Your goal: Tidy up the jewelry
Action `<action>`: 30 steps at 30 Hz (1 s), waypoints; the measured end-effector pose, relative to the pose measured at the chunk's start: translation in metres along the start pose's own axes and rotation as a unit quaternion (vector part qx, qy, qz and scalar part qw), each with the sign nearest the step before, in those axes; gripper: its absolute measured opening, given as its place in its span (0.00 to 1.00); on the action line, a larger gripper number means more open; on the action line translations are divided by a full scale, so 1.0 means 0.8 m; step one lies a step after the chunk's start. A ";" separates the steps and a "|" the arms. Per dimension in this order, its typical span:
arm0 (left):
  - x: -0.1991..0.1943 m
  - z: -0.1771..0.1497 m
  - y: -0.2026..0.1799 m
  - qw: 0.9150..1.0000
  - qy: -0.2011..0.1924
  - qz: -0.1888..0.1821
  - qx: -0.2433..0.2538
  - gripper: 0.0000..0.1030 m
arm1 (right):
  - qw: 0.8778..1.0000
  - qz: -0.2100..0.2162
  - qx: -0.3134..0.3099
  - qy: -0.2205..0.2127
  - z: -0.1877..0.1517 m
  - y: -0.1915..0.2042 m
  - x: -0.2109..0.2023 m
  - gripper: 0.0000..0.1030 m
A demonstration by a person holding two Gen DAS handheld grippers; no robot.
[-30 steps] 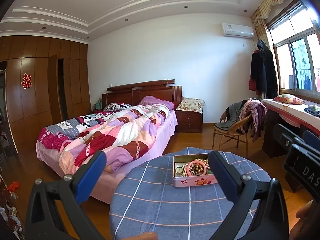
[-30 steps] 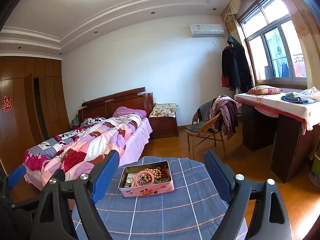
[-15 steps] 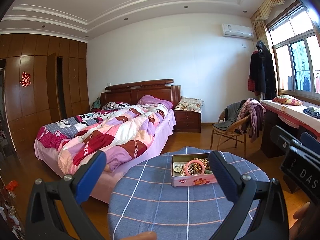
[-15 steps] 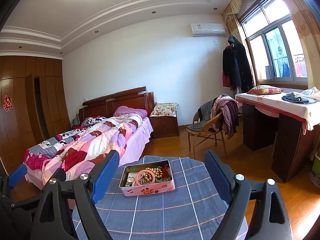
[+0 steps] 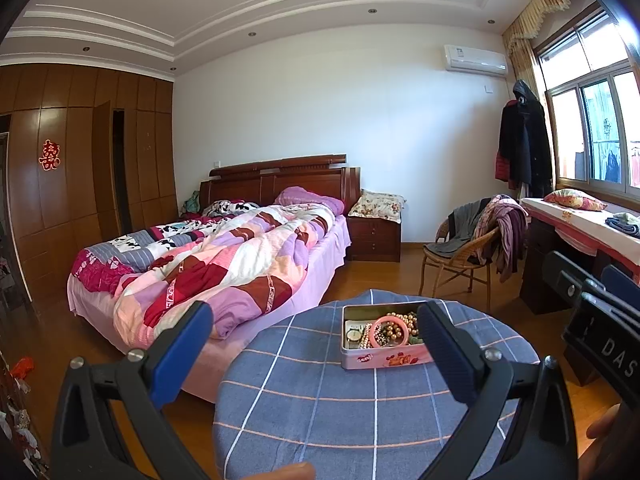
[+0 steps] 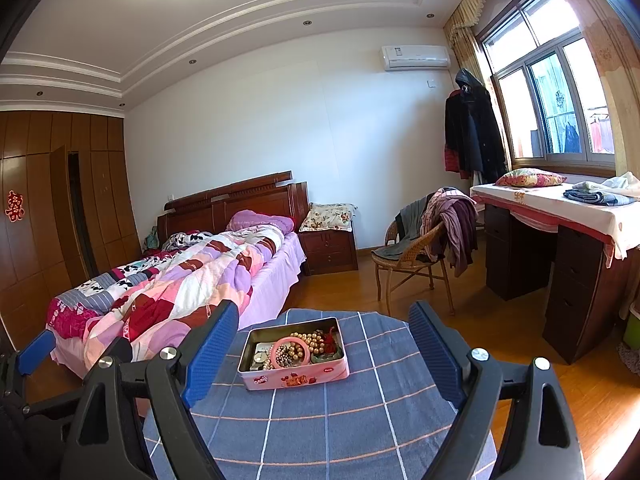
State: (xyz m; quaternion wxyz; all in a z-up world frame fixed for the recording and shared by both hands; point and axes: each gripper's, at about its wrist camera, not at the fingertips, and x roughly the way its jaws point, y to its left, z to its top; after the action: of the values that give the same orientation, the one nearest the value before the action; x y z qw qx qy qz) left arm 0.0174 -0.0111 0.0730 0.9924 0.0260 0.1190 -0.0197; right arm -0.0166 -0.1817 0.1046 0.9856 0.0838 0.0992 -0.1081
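A pink rectangular tin box [image 6: 294,360] full of beads, a pink bangle [image 6: 290,354] and a watch sits on the blue checked round counter [image 6: 340,420]. Both the left gripper [image 5: 312,344] and right gripper [image 6: 320,344] hover before it, jaws released, empty.

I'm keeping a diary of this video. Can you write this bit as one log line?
stage: not started | left hand-held gripper: open, empty | right hand-held gripper: open, empty | pink rectangular metal tin: lidless, jewelry inside, on blue checked tablecloth
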 end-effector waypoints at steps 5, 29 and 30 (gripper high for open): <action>0.002 0.000 0.000 1.000 0.003 -0.003 -0.001 1.00 | 1.000 -0.001 0.000 0.000 0.000 0.000 0.001 0.85; 0.024 -0.009 -0.012 1.000 0.012 0.000 0.012 1.00 | 1.000 -0.018 -0.001 0.015 -0.017 -0.001 0.022 0.85; 0.027 -0.009 -0.012 1.000 0.015 -0.002 0.011 1.00 | 1.000 -0.019 -0.001 0.017 -0.018 -0.002 0.025 0.85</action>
State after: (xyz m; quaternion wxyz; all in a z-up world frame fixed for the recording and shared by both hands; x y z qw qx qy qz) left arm 0.0360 -0.0208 0.0608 0.9901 0.0370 0.1333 -0.0228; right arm -0.0005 -0.1841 0.0863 0.9817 0.0823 0.1175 -0.1249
